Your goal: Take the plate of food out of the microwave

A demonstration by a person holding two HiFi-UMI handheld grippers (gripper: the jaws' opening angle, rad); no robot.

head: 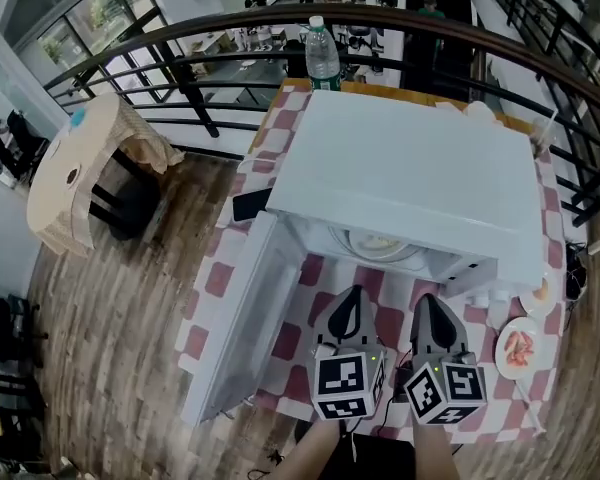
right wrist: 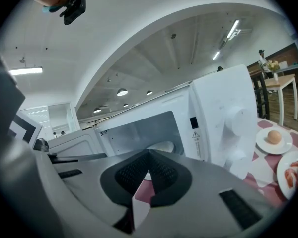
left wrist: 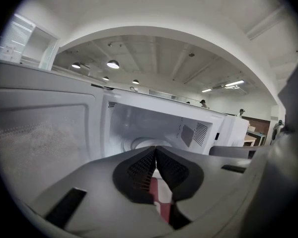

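Warning triangle [right wrist: 196, 134] on microwave [right wrist: 223, 108], wording unreadable

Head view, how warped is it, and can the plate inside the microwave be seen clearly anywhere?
Head view: strong fisheye, the railing bows into an arc; the plate sits shaded inside the microwave. Left gripper view: dark round vignette, bright cavity, plate mostly hidden behind the left gripper. Right gripper view: same vignette, only a pale sliver of plate.

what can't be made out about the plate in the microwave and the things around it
- Head view: the roof of the microwave hides the back of the plate; what lies on it is too small to tell.
- Left gripper view: the shut left gripper covers most of the plate.
- Head view: the base of the bottle is hidden behind the microwave.
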